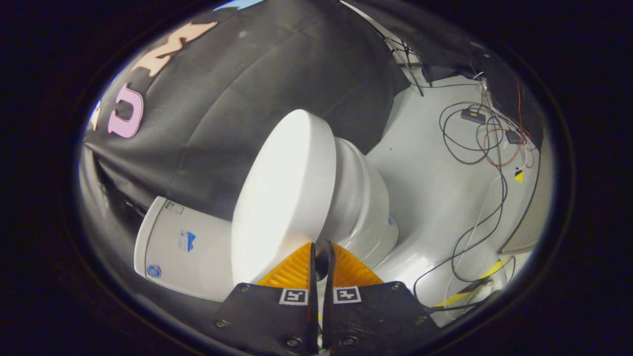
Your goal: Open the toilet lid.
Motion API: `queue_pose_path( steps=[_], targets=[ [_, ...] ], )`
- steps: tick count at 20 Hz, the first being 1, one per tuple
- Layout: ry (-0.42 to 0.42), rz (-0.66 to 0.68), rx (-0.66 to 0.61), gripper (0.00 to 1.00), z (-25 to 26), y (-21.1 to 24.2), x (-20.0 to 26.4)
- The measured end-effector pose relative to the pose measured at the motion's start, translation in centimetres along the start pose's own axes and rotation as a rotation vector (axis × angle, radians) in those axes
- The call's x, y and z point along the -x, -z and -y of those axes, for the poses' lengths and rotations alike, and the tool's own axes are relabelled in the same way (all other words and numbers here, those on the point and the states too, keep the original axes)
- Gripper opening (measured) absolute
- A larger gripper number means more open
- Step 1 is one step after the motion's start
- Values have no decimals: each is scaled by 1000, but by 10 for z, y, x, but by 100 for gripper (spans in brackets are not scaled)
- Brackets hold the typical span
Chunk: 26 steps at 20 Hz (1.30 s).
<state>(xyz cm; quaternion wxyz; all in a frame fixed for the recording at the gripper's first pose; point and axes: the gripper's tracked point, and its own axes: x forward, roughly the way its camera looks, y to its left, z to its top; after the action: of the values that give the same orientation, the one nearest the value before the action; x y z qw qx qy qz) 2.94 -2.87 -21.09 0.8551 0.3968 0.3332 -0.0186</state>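
- Toilet lid (pixel 284 198) sits just ahead of your gripper (pixel 321 257), rising from the fingertips toward 11 o'clock, with its near rim touching or almost touching the tips.
- Gripper view: your fingers are drawn nearly together, only a thin dark slit between them. Whether they pinch the lid's rim I cannot tell; the edge seems to lie at the left fingertip, not clearly in the slit.
- Lid's long axis runs from 6 o'clock at your fingers up to 12 o'clock. Its broad top face turns toward 9 o'clock; the bowl (pixel 366 207) lies under it at 3 o'clock.
- Tank (pixel 185 249) lies at 9 o'clock of the fingertips, beside the lid's lower left.
- Lid looks closed or barely raised against the bowl; I judge the lift is hardly begun. You would need the rim firmly held, then swing it toward the tank.
- Loose cables (pixel 482 143) trail on the floor (pixel 435 188) at 2 o'clock, well apart.
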Motion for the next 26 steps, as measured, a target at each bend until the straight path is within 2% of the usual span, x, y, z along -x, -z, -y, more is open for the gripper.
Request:
queue_pose_path(
  steps=[5, 14, 22, 26],
  targets=[
    [-4, 15, 15, 4, -8, -3, 7],
    [-18, 65, 122, 4, -36, -13, 25],
    [-93, 107, 230, 2, -74, -19, 45],
    [-131, 125, 243, 2, -89, -20, 51]
  ],
)
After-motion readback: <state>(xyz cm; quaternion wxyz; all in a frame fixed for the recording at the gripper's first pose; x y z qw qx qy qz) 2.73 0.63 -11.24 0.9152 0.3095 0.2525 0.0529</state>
